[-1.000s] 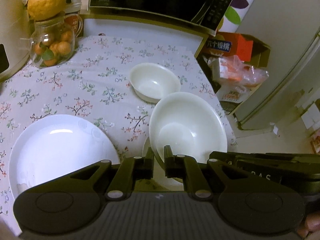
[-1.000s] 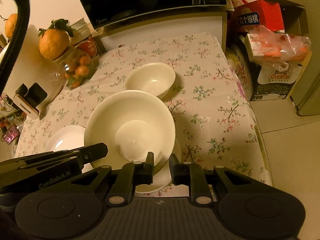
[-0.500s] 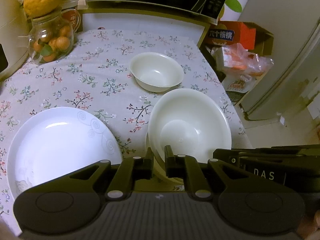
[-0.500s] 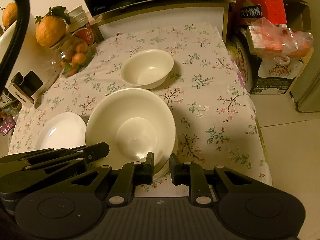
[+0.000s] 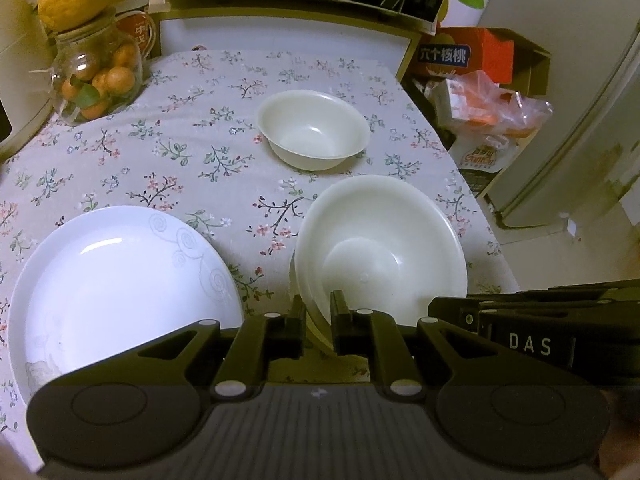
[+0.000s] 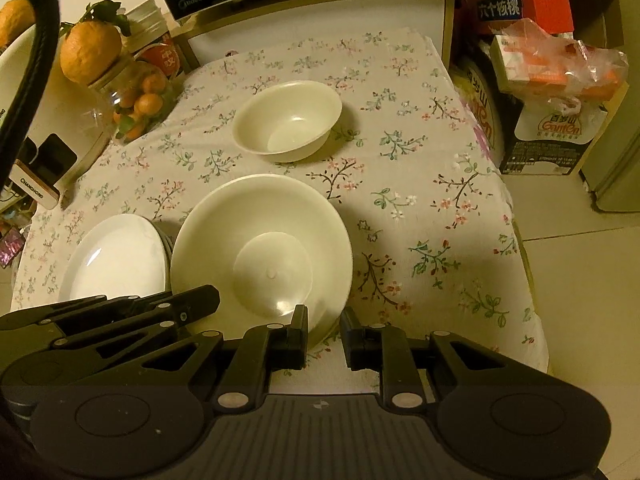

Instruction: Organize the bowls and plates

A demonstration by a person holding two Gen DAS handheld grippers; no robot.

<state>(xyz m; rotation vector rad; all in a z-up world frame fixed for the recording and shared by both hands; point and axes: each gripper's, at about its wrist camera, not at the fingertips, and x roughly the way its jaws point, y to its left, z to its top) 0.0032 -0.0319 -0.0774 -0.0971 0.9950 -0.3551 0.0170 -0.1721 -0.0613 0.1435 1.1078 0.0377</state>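
White large bowl (image 5: 384, 236) — rim between both grippers' fingers, seemingly pinched.

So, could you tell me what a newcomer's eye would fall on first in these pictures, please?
Most striking is the large cream bowl at the near edge of the floral tablecloth, with the left gripper and right gripper each closed on its near rim. A big white plate lies to its left and a smaller bowl stands apart behind it. At the far left corner, a glass jar of small oranges has a large citrus on top.
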